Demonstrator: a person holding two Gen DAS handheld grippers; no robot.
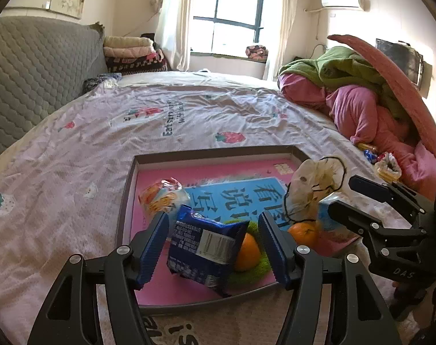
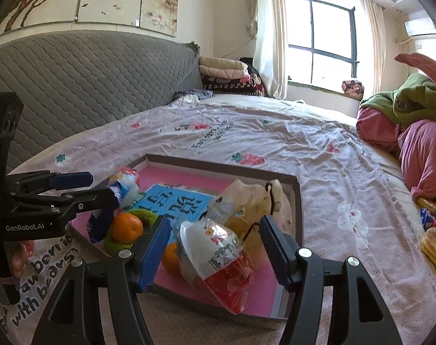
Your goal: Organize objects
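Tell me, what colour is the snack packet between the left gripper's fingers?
Dark blue packet, clearest in left wrist view.

Both wrist cameras sit low at the bed's (image 1: 74, 149) near edge, angled down over the shallow box (image 1: 126, 201), facing the window (image 2: 321, 37); both views share that box.

A shallow box (image 1: 130, 189) lies on the bed sheet (image 1: 74, 149) — inside it, a biscuit packet (image 1: 206, 247) stands before two oranges (image 1: 248, 251), a snack pouch (image 2: 218, 253) to their right.
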